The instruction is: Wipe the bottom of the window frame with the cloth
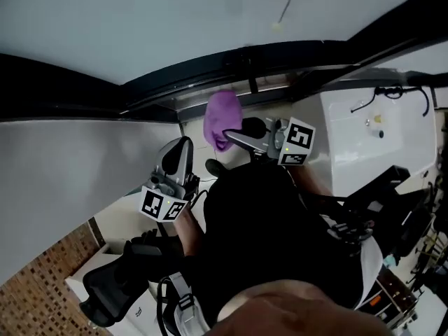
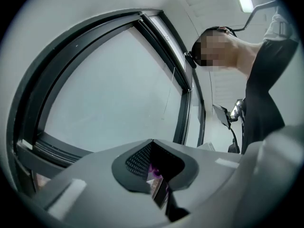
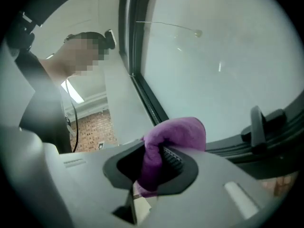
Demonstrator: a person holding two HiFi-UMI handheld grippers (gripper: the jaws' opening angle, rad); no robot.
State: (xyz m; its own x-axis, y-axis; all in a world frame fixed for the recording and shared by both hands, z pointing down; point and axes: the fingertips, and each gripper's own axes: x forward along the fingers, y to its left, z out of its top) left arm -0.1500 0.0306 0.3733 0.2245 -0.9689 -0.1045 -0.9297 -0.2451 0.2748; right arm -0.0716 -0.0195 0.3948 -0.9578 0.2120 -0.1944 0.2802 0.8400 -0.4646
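Note:
A purple cloth (image 1: 222, 120) is bunched up just below the dark bottom rail of the window frame (image 1: 210, 82). My right gripper (image 1: 229, 134) is shut on it; in the right gripper view the cloth (image 3: 173, 134) bulges up from between the jaws, with the frame rail (image 3: 270, 144) a little beyond. My left gripper (image 1: 182, 145) hangs lower left of the cloth, pointing up at the window. Its jaws (image 2: 152, 144) meet at the tip and hold nothing, with the frame's corner (image 2: 52, 148) ahead of them.
A window handle (image 3: 257, 123) sticks up from the rail to the right of the cloth. A blind cord with a bead (image 1: 279, 25) hangs across the glass. A white cabinet (image 1: 381, 142) stands at right, a black office chair (image 1: 112, 285) at lower left.

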